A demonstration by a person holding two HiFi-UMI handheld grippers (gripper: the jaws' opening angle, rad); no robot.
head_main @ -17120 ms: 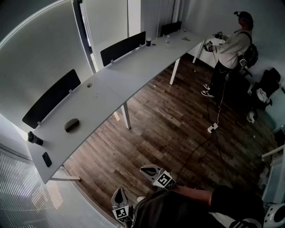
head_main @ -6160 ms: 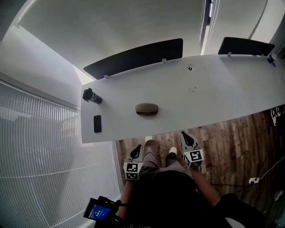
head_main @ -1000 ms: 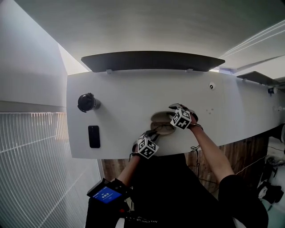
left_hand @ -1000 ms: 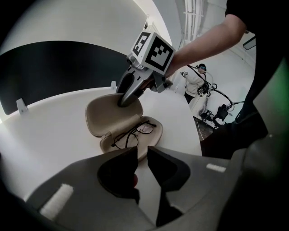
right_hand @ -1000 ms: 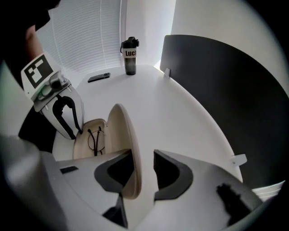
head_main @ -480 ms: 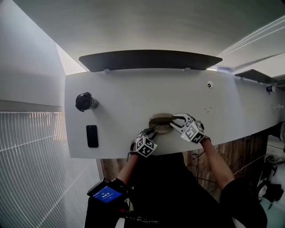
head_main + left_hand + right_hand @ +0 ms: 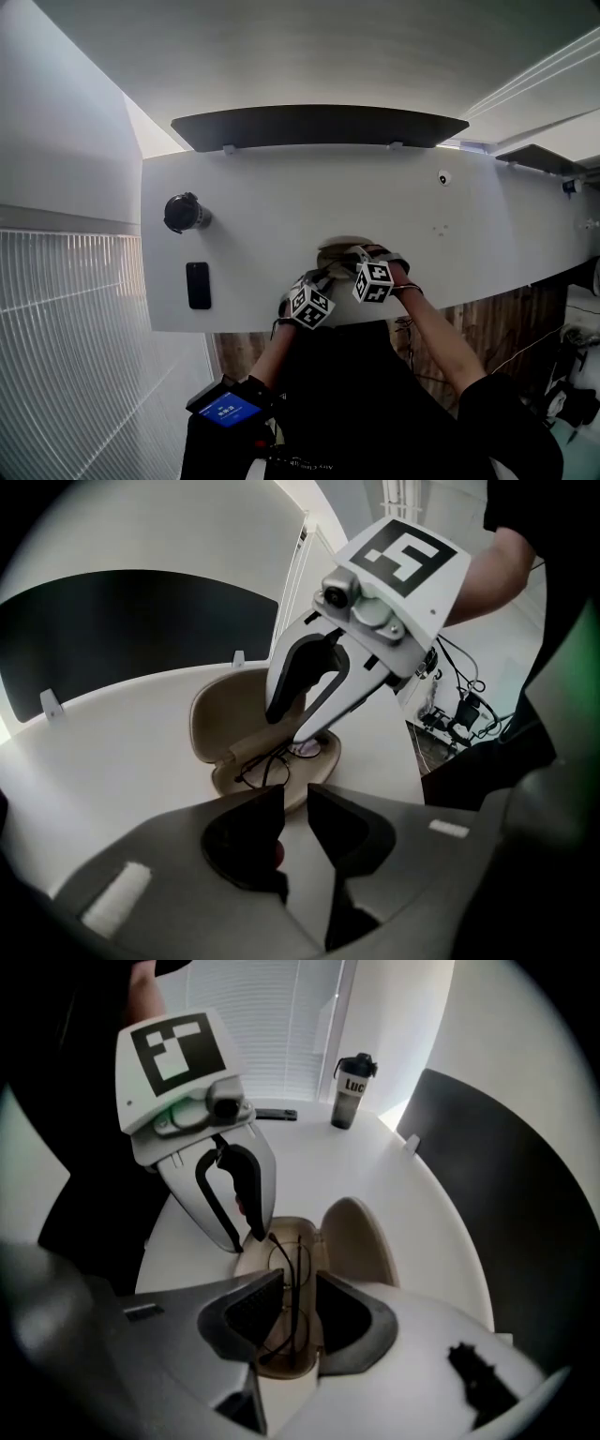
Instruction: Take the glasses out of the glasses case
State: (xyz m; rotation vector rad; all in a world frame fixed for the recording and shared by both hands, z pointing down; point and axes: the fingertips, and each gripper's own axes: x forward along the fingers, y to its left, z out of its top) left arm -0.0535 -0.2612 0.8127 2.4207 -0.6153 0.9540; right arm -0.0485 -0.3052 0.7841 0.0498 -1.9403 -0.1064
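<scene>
The tan glasses case (image 7: 337, 247) lies open near the front edge of the white table (image 7: 262, 187), its lid (image 7: 223, 719) tipped back. Thin dark-framed glasses (image 7: 264, 768) rest folded in the lower shell. My right gripper (image 7: 300, 1283) points steeply down over the shell. Its jaws are closing with the glasses (image 7: 292, 1265) running between them, and the pads do not press on them. In the left gripper view my right gripper (image 7: 292, 733) dips into the case. My left gripper (image 7: 295, 799) sits at the case's near end, its narrow jaws shut on the rim.
A dark bottle (image 7: 185, 213) and a black phone (image 7: 198, 285) lie to the left on the table. A dark partition panel (image 7: 319, 125) runs along the far edge. A small round grommet (image 7: 443, 178) sits to the right. The table's front edge is just below the case.
My right gripper swung left, from beside the case's right end to above the open shell, and rolled. The left gripper and the case stayed put.
</scene>
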